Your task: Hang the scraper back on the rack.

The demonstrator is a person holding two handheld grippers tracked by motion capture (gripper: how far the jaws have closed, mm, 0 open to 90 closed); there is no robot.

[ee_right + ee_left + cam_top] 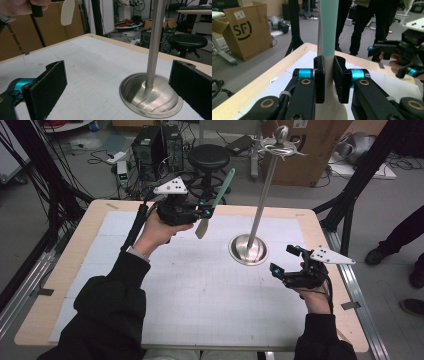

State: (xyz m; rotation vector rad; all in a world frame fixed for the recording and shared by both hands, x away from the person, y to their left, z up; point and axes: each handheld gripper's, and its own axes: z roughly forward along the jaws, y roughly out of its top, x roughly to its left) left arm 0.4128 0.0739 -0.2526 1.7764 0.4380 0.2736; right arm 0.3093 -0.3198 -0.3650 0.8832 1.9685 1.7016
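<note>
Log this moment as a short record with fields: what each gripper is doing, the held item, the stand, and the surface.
left gripper: shut on the spatula, raised above the table
spatula: teal handle up, cream blade down, tilted
right gripper: open, empty, beside the stand's base
stand: upright metal pole on a round base, hooks on top
table: wooden, covered by a white gridded mat

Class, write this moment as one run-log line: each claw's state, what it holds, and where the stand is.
left claw: shut on spatula, raised | right claw: open, holds nothing, beside stand base | metal stand: upright on table
</note>
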